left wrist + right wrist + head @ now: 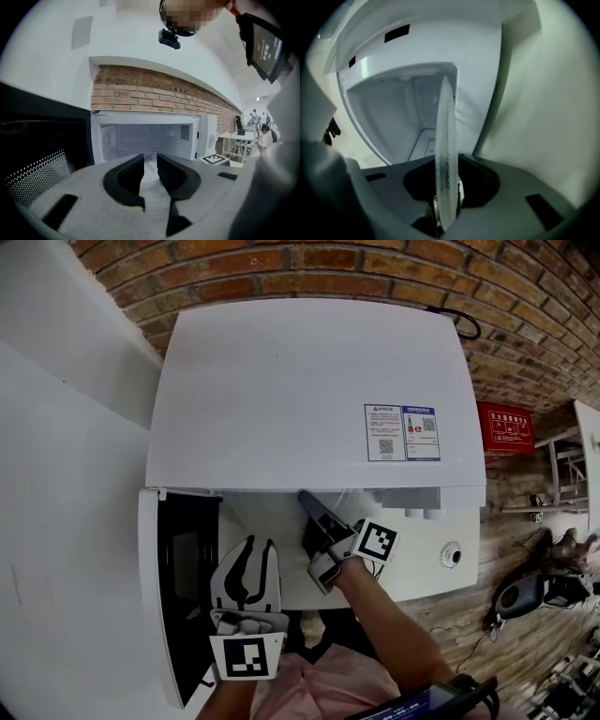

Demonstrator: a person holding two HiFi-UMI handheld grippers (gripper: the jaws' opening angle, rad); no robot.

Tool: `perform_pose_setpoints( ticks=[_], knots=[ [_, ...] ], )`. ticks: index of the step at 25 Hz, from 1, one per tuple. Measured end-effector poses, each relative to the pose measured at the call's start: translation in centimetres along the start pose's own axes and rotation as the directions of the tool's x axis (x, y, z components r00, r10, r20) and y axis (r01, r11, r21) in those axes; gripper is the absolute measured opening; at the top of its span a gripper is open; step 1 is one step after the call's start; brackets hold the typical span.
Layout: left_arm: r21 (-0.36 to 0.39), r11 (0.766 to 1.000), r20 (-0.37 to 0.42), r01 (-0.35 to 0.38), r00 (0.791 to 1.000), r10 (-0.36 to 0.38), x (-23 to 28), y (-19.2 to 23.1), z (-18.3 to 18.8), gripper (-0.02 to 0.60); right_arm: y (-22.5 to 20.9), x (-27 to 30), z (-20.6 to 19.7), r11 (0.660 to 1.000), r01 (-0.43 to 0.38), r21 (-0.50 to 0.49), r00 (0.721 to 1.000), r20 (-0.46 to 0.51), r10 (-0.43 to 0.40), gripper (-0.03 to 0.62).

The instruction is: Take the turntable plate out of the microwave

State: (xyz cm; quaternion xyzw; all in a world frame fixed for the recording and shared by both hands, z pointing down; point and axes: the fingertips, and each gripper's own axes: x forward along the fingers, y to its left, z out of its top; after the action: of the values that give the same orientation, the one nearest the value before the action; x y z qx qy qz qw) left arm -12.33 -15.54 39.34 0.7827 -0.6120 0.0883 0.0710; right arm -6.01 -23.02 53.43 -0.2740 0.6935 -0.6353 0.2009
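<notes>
Overhead, from the head view, the white microwave (pixel 309 381) stands against a brick wall (pixel 309 263), its door (pixel 178 587) swung open to the left. The right gripper (pixel 314 512) reaches in under the front edge of the oven's top, its marker cube (pixel 378 542) just outside. The left gripper (pixel 246 589) hangs back in front of the opening, near the door.

Next, the left gripper view: the left gripper (pixel 150 163) faces the lit, open cavity (pixel 150 138) from a little way off, jaws apart with nothing between them. The dark door (pixel 37 159) fills the left side.

Last, the right gripper view: the turntable plate (pixel 444 140) shows edge-on – a pale glass rim – between the jaws of the right gripper (pixel 447 187), which are clamped on its near edge. Its far part points toward the cavity (pixel 393 117) ahead.
</notes>
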Motion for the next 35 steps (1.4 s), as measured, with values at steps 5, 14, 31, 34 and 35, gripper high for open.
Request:
perform_pose_setpoints(
  ticks=[5,14,31,34,35],
  knots=[
    [0.015,1.000,0.010,0.003,1.000,-0.003,-0.2,-0.4,0.2,0.091,0.9,0.0,-0.2,0.999,-0.039,-0.016,0.999,-0.001,0.039,0.034],
    [0.023,1.000,0.011,-0.006,1.000,0.006,-1.4,-0.8,0.5,0.089,0.5,0.0,-0.3,1.000,-0.011,0.007,0.999,-0.034,0.011,0.031],
    [0.040,0.997,0.069,-0.061,0.996,0.058,-3.4,-3.0,2.7,0.087,4.4,-3.5,-1.9,0.994,-0.110,-0.026,0.984,-0.147,0.105,0.029],
    [0.039,0.996,0.083,-0.086,0.993,0.082,-4.2,-3.6,3.1,0.087,4.9,-4.9,-2.9,0.993,-0.116,-0.039,0.977,-0.186,0.107,0.029],
    [0.046,0.995,0.097,-0.093,0.991,0.088,-4.5,-3.8,3.3,0.087,4.9,-5.5,-3.2,0.993,-0.114,-0.042,0.975,-0.197,0.104,0.029]
  ],
)
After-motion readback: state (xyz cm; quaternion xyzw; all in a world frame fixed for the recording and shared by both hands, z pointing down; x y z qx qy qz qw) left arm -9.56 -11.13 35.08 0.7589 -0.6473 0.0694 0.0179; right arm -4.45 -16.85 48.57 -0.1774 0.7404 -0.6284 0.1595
